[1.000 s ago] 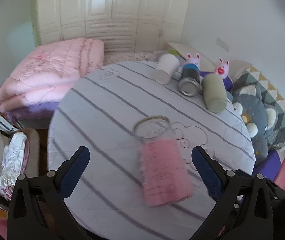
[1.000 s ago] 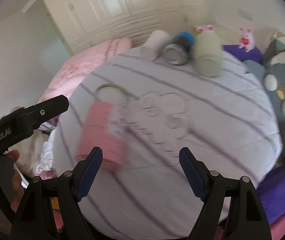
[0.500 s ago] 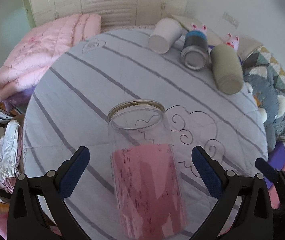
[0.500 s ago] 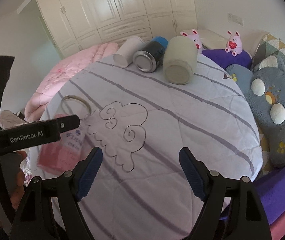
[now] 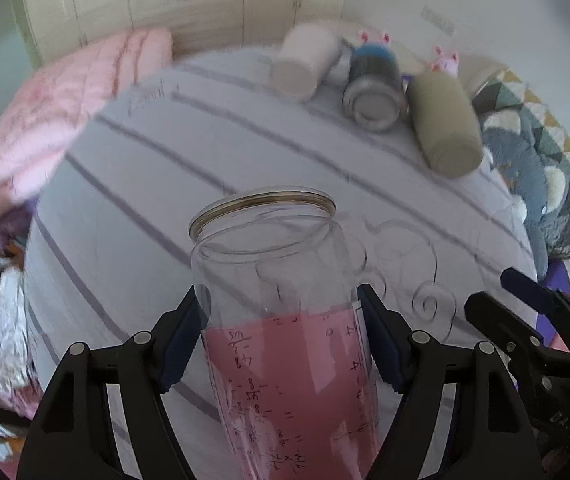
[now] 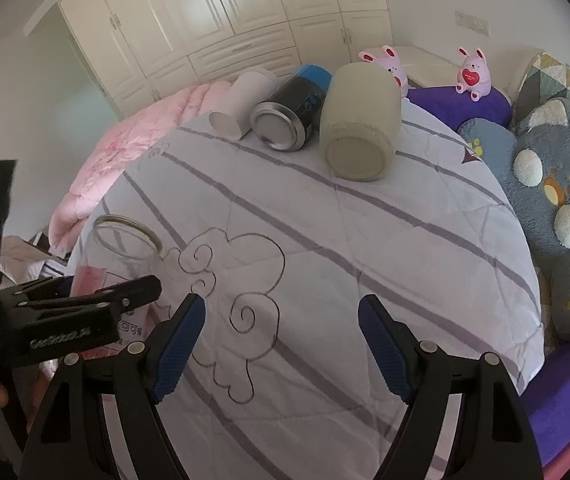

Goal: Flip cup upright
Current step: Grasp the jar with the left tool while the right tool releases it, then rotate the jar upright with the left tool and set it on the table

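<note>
Left tool (image 5: pixel 283 342): jaws drawn in against both sides of the clear cup (image 5: pixel 285 320), blue pads (image 5: pixel 183 344) bearing on the glass at about the top edge of its pink paper sleeve (image 5: pixel 289 392). The cup points away from the camera along the fingers, its metal-rimmed mouth at the far end. In the right wrist view it appears low over the left edge of the round, cloth-covered desk (image 6: pixel 365 248); whether its base touches the cloth cannot be told.

Right tool (image 6: pixel 281 338): jaws spread wide, holding nothing, poised over the cloud pattern (image 6: pixel 233 280) at the middle of the desk.

Other items: a white cup (image 6: pixel 241 104), a dark tin with a blue end (image 6: pixel 289 116) and a beige jar (image 6: pixel 359 132) lie on their sides in a row at the far edge of the desk. Plush toys occupy the bed to the right.

Risks, as judged from this position:
- The wall is smooth and curved and the grip sits midway along it (not at the base); turning the wrist could let the cup swivel or slide between the pads.
- The cloth is soft and creased; an upright cup set down unevenly may topple.
- The cup is close to the desk's left edge, so a dropped cup could roll off.
- Excess squeeze on a thin clear wall could crack or deform it.
</note>
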The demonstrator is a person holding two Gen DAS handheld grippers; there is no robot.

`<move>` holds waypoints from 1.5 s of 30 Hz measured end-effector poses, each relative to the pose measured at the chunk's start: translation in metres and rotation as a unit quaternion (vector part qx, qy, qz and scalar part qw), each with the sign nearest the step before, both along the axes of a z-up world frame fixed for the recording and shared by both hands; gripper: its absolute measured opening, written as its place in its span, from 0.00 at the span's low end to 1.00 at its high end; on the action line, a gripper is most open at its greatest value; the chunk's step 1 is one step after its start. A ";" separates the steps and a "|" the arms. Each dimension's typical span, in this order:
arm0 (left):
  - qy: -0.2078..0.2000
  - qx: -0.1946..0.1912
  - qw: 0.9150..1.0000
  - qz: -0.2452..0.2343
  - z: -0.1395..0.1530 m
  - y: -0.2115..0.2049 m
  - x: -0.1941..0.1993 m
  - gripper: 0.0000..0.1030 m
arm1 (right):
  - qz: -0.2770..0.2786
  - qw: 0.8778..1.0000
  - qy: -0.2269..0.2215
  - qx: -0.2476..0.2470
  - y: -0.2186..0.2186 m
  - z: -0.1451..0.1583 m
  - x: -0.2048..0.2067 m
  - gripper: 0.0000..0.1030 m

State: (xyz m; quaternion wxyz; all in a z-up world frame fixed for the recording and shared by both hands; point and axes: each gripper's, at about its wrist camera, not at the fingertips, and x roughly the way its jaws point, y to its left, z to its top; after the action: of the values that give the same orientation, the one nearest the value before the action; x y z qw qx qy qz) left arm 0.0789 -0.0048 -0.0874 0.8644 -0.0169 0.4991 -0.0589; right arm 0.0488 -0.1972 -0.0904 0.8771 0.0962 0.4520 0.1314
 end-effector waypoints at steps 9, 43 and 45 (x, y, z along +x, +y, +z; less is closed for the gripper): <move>-0.152 0.014 0.988 0.007 0.033 0.016 0.019 0.73 | -0.008 0.999 -0.040 0.013 0.010 0.024 0.016 0.78; -0.166 -0.026 0.985 -0.032 0.025 0.007 0.016 0.77 | -0.014 0.998 -0.061 -0.005 0.026 0.039 0.028 0.78; -0.167 -0.033 0.985 -0.029 0.028 0.008 0.014 0.82 | -0.015 0.998 -0.062 -0.005 0.025 0.040 0.028 0.78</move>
State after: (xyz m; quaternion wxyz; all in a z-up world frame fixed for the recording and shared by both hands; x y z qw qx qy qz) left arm 0.0925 0.0035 -0.0598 0.9324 -0.0208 0.3460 -0.1020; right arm 0.0763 -0.1720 -0.0505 0.9057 0.0899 0.3960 0.1218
